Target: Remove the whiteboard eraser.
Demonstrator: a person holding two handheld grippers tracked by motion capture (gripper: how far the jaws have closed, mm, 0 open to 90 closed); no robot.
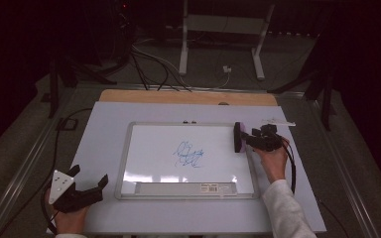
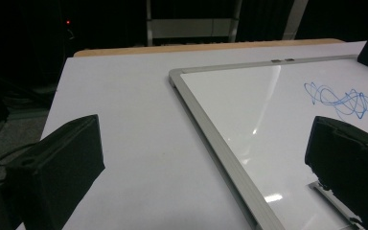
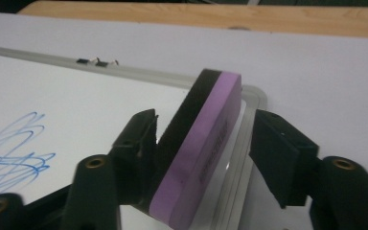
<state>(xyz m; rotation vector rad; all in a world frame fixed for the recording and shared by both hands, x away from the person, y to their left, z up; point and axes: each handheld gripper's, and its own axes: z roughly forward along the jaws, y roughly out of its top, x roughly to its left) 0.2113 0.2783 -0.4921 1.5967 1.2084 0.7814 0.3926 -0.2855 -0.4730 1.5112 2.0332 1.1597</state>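
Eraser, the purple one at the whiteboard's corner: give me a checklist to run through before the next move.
1. Eraser between the right gripper jaws: ok.
2. Both pads pressing on it: not ok, gap on the purple side.
3. Black felt flat on the whiteboard: not ok, it stands tilted on edge.
4. Board bare between eraser and scribble: ok.
5. Left gripper off the board: ok.

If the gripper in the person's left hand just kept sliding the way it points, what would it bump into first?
Probably the whiteboard. The left gripper points toward its near-left frame edge, jaws open and empty, with only bare white table cover between. Further along that line comes the blue scribble. Depth is hard to judge.
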